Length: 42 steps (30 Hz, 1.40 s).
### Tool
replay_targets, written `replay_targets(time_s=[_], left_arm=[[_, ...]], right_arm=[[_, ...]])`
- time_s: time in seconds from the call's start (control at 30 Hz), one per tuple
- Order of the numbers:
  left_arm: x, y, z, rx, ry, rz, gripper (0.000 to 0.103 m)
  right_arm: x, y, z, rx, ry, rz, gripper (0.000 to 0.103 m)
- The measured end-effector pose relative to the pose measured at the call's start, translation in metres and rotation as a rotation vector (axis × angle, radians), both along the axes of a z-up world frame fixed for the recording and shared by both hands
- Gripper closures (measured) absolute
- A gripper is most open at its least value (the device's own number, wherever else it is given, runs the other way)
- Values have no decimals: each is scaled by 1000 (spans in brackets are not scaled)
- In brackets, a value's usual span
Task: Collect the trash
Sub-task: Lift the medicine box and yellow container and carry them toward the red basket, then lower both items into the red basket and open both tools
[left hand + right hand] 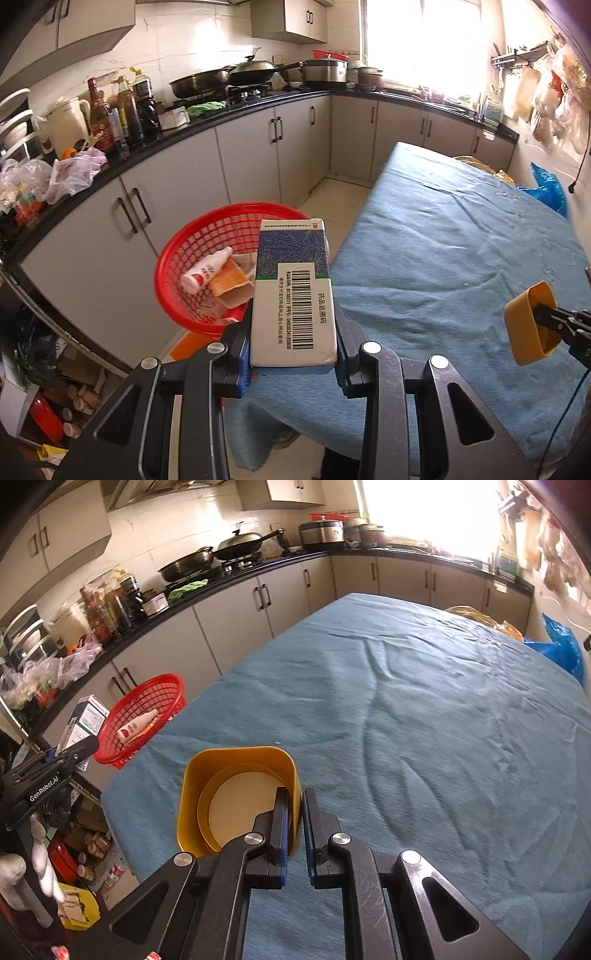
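My left gripper (293,354) is shut on a white and blue medicine box (293,295) with a barcode, held just in front of a red mesh basket (177,280). The basket stands off the left edge of the table and holds a small white tube (207,269) and orange cardboard scraps (231,282). My right gripper (295,808) is shut on the wall of a yellow cup (236,797), one finger inside it, over the blue tablecloth (406,720). In the right wrist view the box (86,720) sits beside the basket (144,716). The cup (528,325) also shows at the right of the left wrist view.
A black kitchen counter (221,114) runs along the left and back, crowded with bottles, pans and plastic bags. Grey cupboards (251,155) stand under it. A blue plastic bag (550,188) lies past the far right of the table. Boxes and jars crowd the floor at lower left.
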<state>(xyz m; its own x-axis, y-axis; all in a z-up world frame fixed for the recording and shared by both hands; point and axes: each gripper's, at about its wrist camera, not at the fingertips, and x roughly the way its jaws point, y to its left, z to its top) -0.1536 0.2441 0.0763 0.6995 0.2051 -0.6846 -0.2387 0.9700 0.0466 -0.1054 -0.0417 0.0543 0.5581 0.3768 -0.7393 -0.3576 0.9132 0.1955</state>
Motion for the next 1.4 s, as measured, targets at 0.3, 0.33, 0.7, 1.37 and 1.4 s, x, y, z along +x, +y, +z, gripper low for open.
replay_targets(time_s=[0.3, 0.33, 0.7, 1.37, 1.4], left_arm=[[1, 23, -2, 27, -1, 34, 70], [1, 26, -2, 30, -1, 38, 70], [15, 59, -7, 68, 1, 64, 70], [59, 109, -15, -13, -15, 66, 70], [62, 110, -16, -14, -14, 66, 70]], right_arm=[[8, 44, 10, -8, -14, 73, 94], [10, 51, 12, -8, -16, 83, 94], [32, 114, 20, 10, -5, 168, 94], [112, 212, 14, 112, 44, 216, 94], [115, 216, 12, 112, 47, 217, 94]])
